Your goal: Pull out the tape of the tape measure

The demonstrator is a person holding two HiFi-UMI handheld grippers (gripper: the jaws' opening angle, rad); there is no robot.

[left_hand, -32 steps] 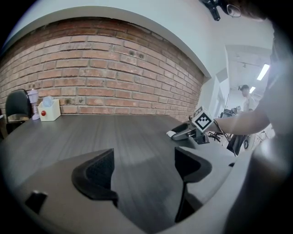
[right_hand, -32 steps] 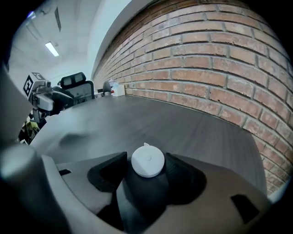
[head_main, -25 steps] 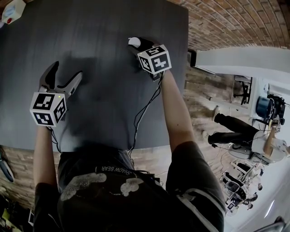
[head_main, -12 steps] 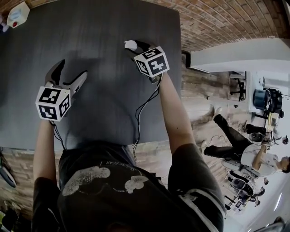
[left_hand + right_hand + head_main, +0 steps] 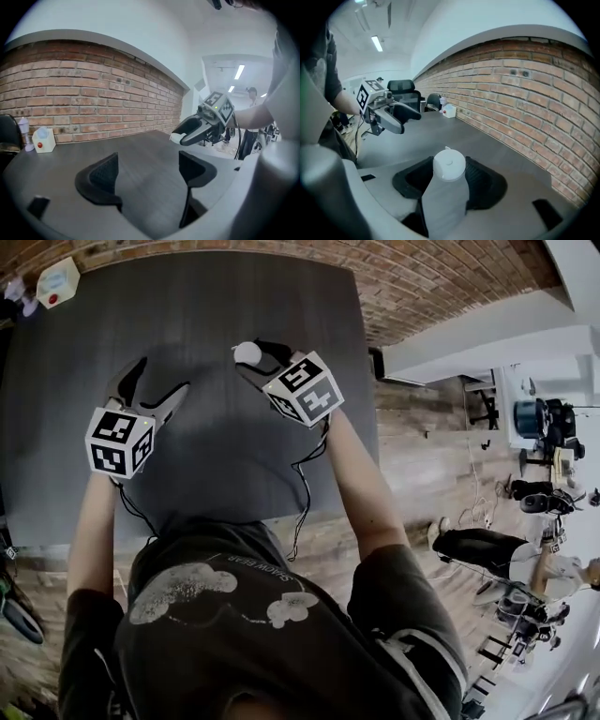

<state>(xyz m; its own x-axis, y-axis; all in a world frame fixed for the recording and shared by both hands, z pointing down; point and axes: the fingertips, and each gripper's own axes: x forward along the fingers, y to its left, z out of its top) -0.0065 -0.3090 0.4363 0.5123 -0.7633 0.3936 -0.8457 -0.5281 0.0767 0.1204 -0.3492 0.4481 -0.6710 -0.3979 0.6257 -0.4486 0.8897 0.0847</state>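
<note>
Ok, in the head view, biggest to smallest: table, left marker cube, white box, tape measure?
Table, left marker cube, white box, tape measure. The cube is closest to the camera; the tape measure is partly hidden.

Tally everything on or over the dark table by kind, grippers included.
Hand-held two-jaw grippers: 2, left gripper and right gripper
Round white tape measure held in the right gripper: 1
White box with a red button: 1
Small pale bottle beside that box: 1
Total: 5
</note>
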